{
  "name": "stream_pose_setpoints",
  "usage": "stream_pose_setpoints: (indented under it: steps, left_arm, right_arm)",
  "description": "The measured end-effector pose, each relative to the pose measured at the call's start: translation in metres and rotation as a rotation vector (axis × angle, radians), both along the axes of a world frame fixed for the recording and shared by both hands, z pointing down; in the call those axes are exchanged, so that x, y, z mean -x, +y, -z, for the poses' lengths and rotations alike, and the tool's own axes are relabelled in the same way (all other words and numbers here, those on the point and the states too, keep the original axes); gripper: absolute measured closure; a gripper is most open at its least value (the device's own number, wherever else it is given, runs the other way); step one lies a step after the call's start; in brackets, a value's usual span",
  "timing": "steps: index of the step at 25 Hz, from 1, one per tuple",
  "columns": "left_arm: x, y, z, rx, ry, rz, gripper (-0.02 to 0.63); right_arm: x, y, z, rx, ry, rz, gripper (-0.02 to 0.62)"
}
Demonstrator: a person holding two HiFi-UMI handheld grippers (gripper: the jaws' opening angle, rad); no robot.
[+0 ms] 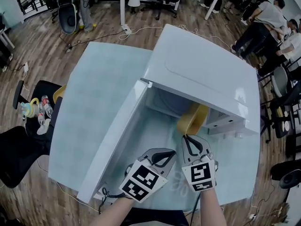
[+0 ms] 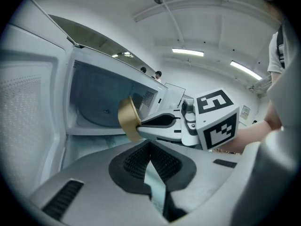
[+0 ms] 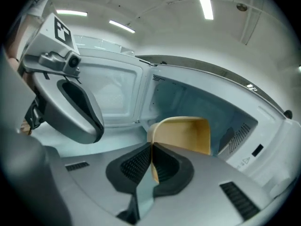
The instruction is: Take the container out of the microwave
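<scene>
The white microwave (image 1: pixel 202 74) stands on the table with its door (image 1: pixel 113 145) swung open to the left. A tan-yellow container (image 1: pixel 193 119) hangs tilted at the mouth of the cavity, its open side turned toward my right gripper (image 1: pixel 186 136). In the right gripper view that gripper (image 3: pixel 151 147) is shut on the near rim of the container (image 3: pixel 186 134). My left gripper (image 1: pixel 171 152) waits just left of it, in front of the opening. Its jaws meet at the tip (image 2: pixel 150 147) with nothing between them. The left gripper view shows the container (image 2: pixel 127 119) side-on, with the glass turntable (image 2: pixel 101 112) behind it.
The pale green table (image 1: pixel 94 93) carries the microwave; its open door blocks the left side. A black chair (image 1: pixel 28 140) with bottles stands at the left, a fan (image 1: pixel 68 18) at the back. People sit at the far right (image 1: pixel 273 22).
</scene>
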State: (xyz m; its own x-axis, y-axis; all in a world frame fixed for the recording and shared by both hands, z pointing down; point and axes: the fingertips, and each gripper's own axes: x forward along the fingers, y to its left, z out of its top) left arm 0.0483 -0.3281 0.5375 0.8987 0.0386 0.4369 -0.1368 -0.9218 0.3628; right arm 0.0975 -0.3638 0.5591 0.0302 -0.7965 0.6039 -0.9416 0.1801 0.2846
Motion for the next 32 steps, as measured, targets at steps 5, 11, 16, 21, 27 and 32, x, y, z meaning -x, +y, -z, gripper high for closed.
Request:
stream_pose_setpoints:
  steps: [5, 11, 16, 21, 27, 32]
  left_arm:
    - [0.002, 0.014, 0.005, -0.009, -0.025, 0.067, 0.593]
    - [0.004, 0.04, 0.018, -0.035, -0.032, 0.121, 0.592]
    - [0.002, 0.064, 0.052, 0.042, 0.08, 0.164, 0.592]
    - [0.008, 0.072, 0.087, 0.022, 0.155, 0.213, 0.592]
    - [0.018, 0.084, 0.112, -0.053, 0.167, 0.244, 0.592]
    - [0.024, 0.1, 0.124, -0.108, 0.16, 0.261, 0.592]
  right_arm:
    - [0.006, 0.031, 0.012, -0.009, -0.083, 0.038, 0.575]
    - [0.004, 0.068, 0.026, -0.031, -0.136, 0.064, 0.575]
    - [0.009, 0.103, 0.054, -0.064, -0.206, 0.102, 0.575]
    - [0.006, 0.132, 0.08, -0.095, -0.234, 0.095, 0.575]
    - [0.012, 0.156, 0.121, -0.182, -0.368, 0.083, 0.575]
    - [0.019, 0.169, 0.16, -0.317, -0.526, 0.101, 0.577]
